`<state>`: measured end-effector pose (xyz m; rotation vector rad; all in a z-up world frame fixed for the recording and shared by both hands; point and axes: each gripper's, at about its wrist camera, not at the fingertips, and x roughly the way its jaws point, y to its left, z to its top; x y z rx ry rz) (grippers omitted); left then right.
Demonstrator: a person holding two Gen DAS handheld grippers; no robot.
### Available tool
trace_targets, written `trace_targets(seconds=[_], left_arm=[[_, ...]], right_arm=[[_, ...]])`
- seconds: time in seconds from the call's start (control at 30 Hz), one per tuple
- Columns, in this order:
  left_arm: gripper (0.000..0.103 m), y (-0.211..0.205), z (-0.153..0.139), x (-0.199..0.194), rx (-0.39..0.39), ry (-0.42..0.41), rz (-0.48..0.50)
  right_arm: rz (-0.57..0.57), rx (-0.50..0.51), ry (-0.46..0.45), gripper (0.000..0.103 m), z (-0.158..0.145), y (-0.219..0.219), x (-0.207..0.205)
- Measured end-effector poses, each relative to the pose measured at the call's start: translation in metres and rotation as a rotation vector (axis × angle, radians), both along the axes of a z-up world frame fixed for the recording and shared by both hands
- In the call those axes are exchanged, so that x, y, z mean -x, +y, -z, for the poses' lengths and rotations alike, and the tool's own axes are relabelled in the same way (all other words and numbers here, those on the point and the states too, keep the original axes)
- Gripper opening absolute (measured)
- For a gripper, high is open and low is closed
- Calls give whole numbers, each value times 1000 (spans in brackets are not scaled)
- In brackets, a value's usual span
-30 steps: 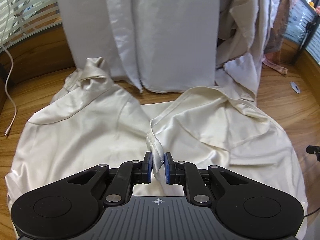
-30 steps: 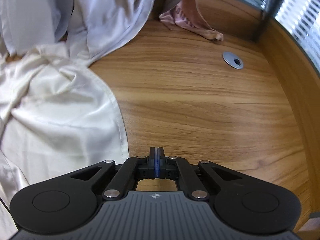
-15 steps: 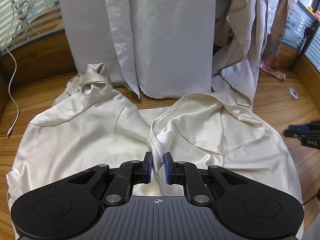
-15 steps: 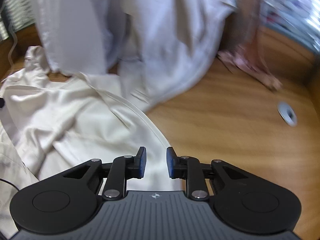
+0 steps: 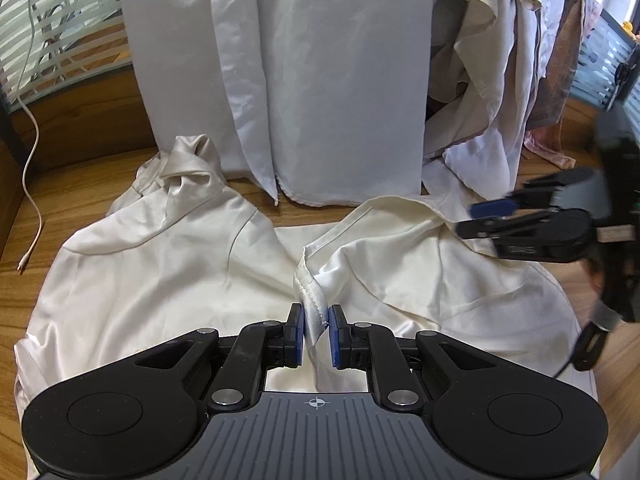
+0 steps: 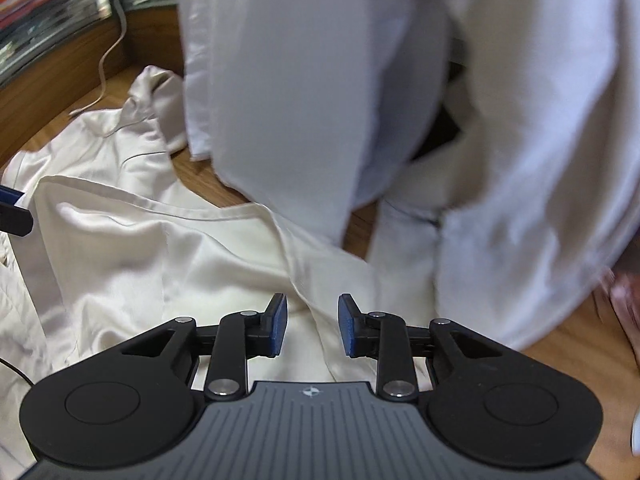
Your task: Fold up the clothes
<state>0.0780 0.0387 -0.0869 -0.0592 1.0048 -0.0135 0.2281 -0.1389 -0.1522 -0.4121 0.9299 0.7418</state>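
1. Where the left wrist view looks along its fingers, the left gripper pinches a stitched hem edge of the cream satin shirt between its blue pads; the pads sit slightly apart with the fold of cloth between them. The shirt lies spread on the wooden table, collar at far left. Behind it hangs a white garment, and further clothes are draped at right. A white cable trails down onto the table at left. The right gripper enters from the right, held roughly level above the shirt's right shoulder; it is motion-blurred. A small label on its body is too blurred to read.

2. Seen from the right wrist view, the right gripper is released, its blue-padded fingers wide apart and hovering over a ridge of the cream satin shirt, which runs between them; contact cannot be told. The white garment hangs close ahead, blurred. At far left, a blue pad tip of the left gripper shows. No brand writing is legible in either view.
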Motion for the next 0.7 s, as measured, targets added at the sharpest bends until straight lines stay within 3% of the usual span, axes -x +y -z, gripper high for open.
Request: trace_targets(seconds=[0.1, 0.17, 0.2, 0.4, 0.63, 0.7], left_arm=[[14, -5, -4, -3, -1, -10, 19], [14, -8, -7, -5, 3, -17, 34], [13, -10, -9, -6, 7, -21, 44], [13, -29, -29, -13, 62, -64, 148], [13, -81, -44, -31, 185, -72, 360], [13, -103, -42, -37, 196, -51, 424]], right_arm=[[-66, 15, -4, 29, 5, 21, -11], [-87, 37, -11, 5, 7, 24, -14], [-79, 38, -21, 1, 6, 20, -16], [46, -31, -60, 1, -21, -19, -41], [176, -110, 23, 2, -24, -76, -69], [213, -134, 47, 7, -24, -93, -76]])
